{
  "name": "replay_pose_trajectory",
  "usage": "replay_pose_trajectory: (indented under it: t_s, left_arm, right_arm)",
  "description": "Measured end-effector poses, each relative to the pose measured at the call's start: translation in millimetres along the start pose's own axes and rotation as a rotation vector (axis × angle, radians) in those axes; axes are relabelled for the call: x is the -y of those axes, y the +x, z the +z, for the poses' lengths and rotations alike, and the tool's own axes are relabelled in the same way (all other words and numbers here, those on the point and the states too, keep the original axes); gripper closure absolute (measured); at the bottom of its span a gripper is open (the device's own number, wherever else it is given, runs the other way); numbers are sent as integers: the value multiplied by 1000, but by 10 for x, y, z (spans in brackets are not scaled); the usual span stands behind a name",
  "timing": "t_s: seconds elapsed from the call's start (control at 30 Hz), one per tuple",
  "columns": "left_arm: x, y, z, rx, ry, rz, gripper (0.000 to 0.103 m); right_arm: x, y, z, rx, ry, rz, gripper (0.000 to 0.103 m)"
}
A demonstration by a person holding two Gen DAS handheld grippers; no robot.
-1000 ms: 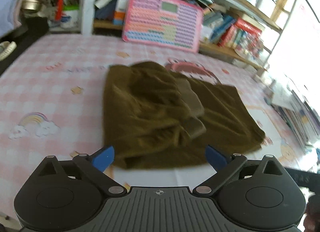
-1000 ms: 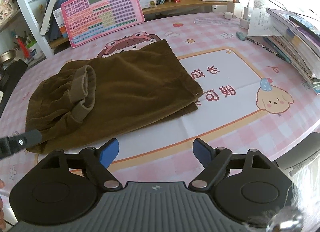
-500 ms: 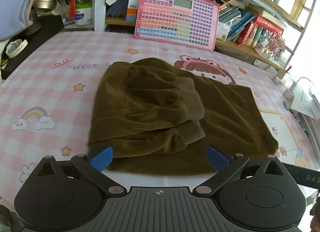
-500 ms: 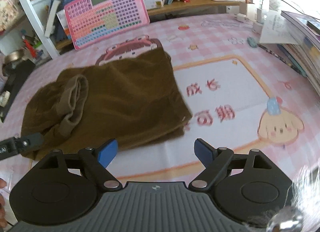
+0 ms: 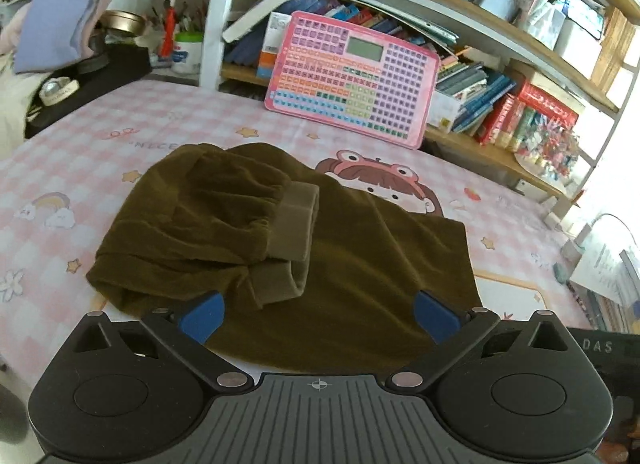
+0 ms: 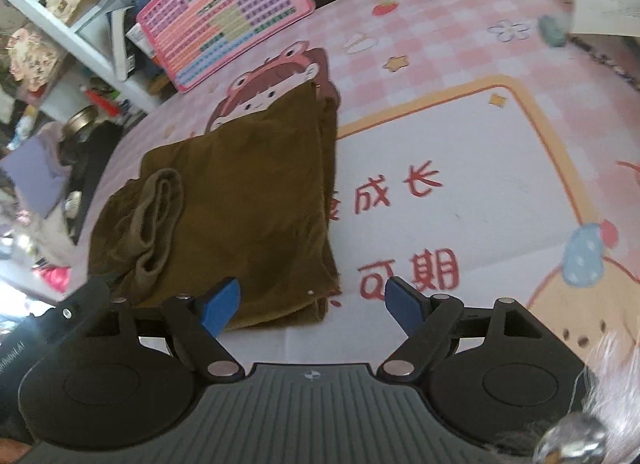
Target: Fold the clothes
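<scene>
Left wrist view showed the left gripper (image 5: 318, 314) low in the frame, its blue fingertips (image 5: 200, 316) spread wide and holding nothing, hovering over the near edge of the trousers (image 5: 360, 272). These olive-brown trousers lay folded at the middle of the pink checked mat (image 5: 120, 132), their ribbed cuffs (image 5: 294, 220) doubled back on top. A pink keyboard toy (image 5: 352, 76) leaned against the shelf (image 5: 500, 152) in the upper middle. Right wrist view showed the right gripper (image 6: 312, 304) at the bottom centre, jaws wide but closing, nothing gripped; the trousers' near right corner lay between and beyond the blue fingertips (image 6: 220, 304), whether touched I could not tell.
</scene>
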State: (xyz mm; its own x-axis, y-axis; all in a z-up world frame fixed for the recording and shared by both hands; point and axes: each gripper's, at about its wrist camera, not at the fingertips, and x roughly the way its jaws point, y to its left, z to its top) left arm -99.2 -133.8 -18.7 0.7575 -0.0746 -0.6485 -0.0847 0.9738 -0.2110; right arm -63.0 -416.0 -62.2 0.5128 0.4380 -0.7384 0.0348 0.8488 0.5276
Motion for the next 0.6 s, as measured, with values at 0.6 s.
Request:
replay_pose_trajectory:
  t_s: [0.6]
  left_arm:
    - [100,-110,-7,16,-52,162,0]
  right_arm:
    - [335,138,191,-132,168,148,55]
